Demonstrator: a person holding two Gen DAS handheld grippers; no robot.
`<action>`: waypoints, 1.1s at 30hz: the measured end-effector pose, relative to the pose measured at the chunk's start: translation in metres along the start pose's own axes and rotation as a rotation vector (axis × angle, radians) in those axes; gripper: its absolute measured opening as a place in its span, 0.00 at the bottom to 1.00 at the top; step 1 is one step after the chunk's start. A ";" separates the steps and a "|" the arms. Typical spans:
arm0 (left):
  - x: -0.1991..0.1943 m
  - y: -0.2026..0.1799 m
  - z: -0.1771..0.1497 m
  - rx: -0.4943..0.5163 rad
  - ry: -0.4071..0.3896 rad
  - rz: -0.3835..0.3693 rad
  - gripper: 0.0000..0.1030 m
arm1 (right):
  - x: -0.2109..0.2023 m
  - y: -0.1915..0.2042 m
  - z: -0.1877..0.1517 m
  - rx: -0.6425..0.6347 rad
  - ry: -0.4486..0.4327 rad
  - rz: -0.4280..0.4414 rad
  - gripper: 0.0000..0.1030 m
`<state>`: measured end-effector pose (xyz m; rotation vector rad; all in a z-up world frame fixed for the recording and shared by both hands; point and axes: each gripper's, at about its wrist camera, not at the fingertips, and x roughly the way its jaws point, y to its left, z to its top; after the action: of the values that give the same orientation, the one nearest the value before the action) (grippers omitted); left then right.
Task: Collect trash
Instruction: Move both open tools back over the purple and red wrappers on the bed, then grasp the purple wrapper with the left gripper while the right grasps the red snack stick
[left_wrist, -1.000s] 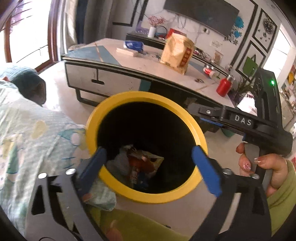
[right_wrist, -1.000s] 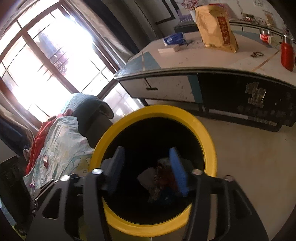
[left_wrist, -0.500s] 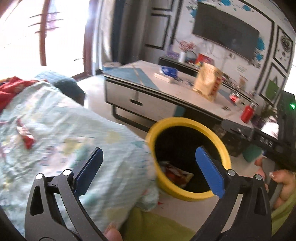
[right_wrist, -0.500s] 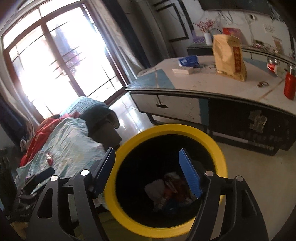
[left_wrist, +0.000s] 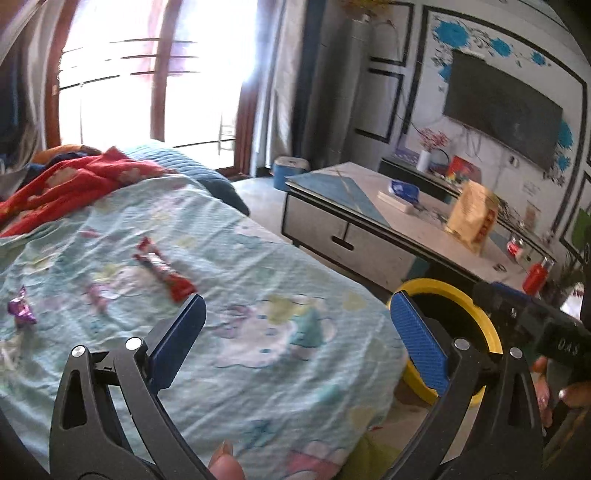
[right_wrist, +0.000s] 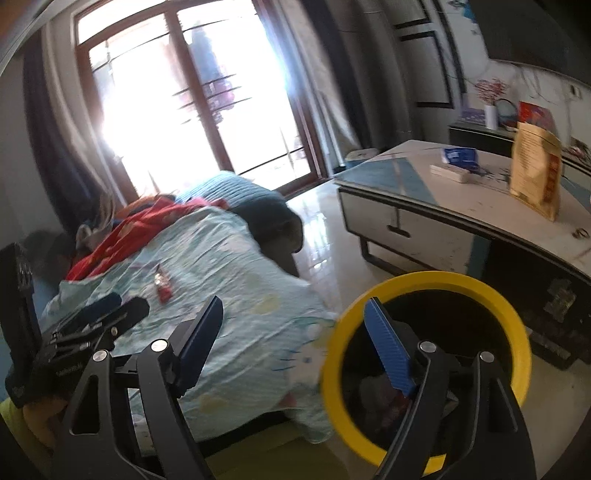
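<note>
Both cameras have swung away from the bin (right_wrist: 424, 328) toward the bed (left_wrist: 258, 332) in the last second. One second ago each pair of fingers framed the yellow rim from above; now the bin sits at and behind the right-hand fingertip in both views.

Left gripper (left_wrist: 295, 332): fingers spread wide, nothing between them. Right gripper (right_wrist: 295, 343): fingers likewise wide apart and empty, with its right finger (right_wrist: 388, 354) overlapping the bin's rim in the picture.

Trash already in the bin is visible as crumpled wrappers at the bottom in the right wrist view.

Remaining trash on the bed:
- Red wrapper (left_wrist: 164, 267), ahead of and just beyond the left gripper's left fingertip; also visible in the right wrist view (right_wrist: 162, 286), well ahead of that gripper's left fingertip.
- Purple wrapper (left_wrist: 21, 311), far outside the left gripper's left finger.

Assessment: one deposit appears complete and the next pick is starting. The red wrapper is probably the nearer target for the left gripper. The soft, wrinkled bedcover may be pinched along with the wrapper.
</note>
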<state>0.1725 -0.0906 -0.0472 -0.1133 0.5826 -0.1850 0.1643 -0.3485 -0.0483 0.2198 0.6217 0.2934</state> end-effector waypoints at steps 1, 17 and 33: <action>-0.001 0.005 0.001 -0.009 -0.004 0.007 0.89 | 0.003 0.006 0.000 -0.010 0.007 0.009 0.74; -0.030 0.133 0.006 -0.205 -0.083 0.270 0.89 | 0.073 0.120 0.016 -0.212 0.084 0.137 0.75; -0.035 0.264 -0.018 -0.530 -0.061 0.435 0.88 | 0.210 0.204 0.007 -0.398 0.290 0.132 0.73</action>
<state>0.1705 0.1737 -0.0852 -0.4977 0.5712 0.3988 0.2898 -0.0880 -0.0969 -0.1689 0.8215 0.5748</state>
